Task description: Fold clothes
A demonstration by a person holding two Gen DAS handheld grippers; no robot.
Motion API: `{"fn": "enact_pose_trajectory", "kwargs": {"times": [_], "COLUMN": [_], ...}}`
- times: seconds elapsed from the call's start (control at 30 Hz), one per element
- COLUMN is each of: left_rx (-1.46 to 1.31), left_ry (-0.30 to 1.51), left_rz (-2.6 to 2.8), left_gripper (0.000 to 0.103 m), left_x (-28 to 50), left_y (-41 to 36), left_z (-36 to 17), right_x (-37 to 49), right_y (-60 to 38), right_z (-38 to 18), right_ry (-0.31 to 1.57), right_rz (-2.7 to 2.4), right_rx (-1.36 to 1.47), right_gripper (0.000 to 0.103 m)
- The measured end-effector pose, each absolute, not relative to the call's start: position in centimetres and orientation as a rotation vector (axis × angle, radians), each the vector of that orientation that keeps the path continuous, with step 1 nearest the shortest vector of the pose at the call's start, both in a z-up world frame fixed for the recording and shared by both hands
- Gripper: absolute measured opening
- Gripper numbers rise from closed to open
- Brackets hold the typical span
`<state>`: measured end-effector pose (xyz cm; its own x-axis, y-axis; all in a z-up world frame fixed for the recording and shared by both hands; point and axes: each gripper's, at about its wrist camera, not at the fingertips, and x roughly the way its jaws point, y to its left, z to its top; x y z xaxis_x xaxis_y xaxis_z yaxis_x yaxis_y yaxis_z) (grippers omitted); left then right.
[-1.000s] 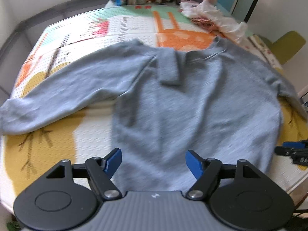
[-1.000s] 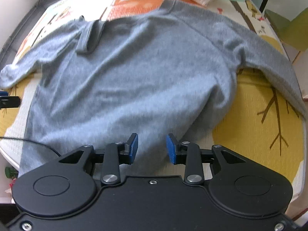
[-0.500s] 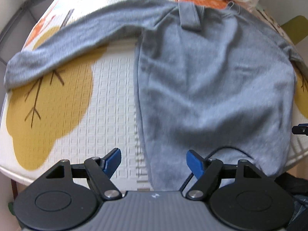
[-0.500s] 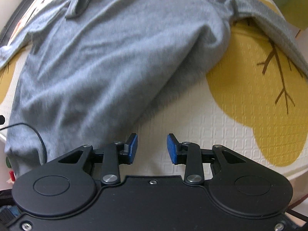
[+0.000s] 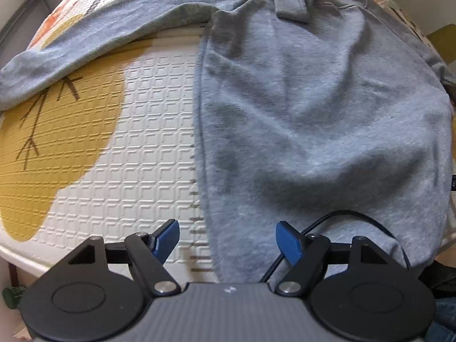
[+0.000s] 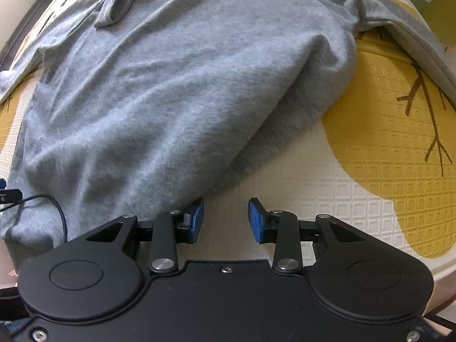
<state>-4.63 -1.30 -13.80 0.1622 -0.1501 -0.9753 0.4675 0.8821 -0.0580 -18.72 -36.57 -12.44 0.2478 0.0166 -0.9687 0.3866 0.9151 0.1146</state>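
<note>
Grey sweater on mat; no legible writing; both jaws released.

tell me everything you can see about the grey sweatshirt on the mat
The grey sweatshirt is a soft, fleecy-looking long-sleeved top lying spread and unfolded on the patterned foam mat, collar at the far end and a small flap turned down there. The body is wrinkled, both sleeves stretch outward, and its hem hangs over the mat's near edge. A thin black cable lies across the hem. The left gripper and right gripper are open, neither holding it.
</note>
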Motion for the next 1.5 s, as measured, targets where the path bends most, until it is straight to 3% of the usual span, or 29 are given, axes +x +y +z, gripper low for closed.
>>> {"fn": "enact_pose_trajectory", "kwargs": {"times": [0.53,0.77,0.83,0.93,1.03,1.37,1.4,1.47,1.5], "left_rx": [0.265,0.260,0.262,0.237,0.245,0.268,0.272,0.283,0.285], "left_ry": [1.348,1.348,1.343,1.346,1.346,1.344,1.343,1.340,1.339], "left_rz": [-0.480,-0.491,-0.489,-0.496,-0.483,-0.449,-0.449,-0.451,-0.452], "left_gripper": [0.075,0.049,0.031,0.016,0.011,0.010,0.010,0.010,0.010], "left_x": [-4.4,-4.5,-4.3,-3.8,-3.6,-3.4,-3.5,-3.5,-3.5], "left_y": [-2.6,-3.0,-3.1,-3.1,-3.2,-3.4,-3.5,-3.7,-3.7], "left_z": [-14.2,-13.5,-13.4,-13.2,-13.1,-13.1,-13.0,-13.0,-12.9], "right_x": [-18.0,-18.2,-17.9,-17.5,-17.1,-16.2,-16.3,-16.4,-16.5], "right_y": [-36.7,-36.9,-36.9,-36.8,-36.6,-36.5,-36.5,-36.4,-36.5], "right_z": [-11.8,-11.2,-11.4,-11.7,-12.0,-13.6,-13.6,-13.6,-13.6], "right_ry": [1.246,1.234,1.237,1.245,1.253,1.299,1.298,1.295,1.296], "right_rz": [-0.235,-0.213,-0.211,-0.212,-0.207,-0.219,-0.228,-0.245,-0.246], "right_rx": [0.483,0.508,0.514,0.527,0.530,0.579,0.567,0.542,0.551], "right_gripper": [0.033,0.033,0.033,0.033,0.033,0.033,0.031,0.007,0.007]}}
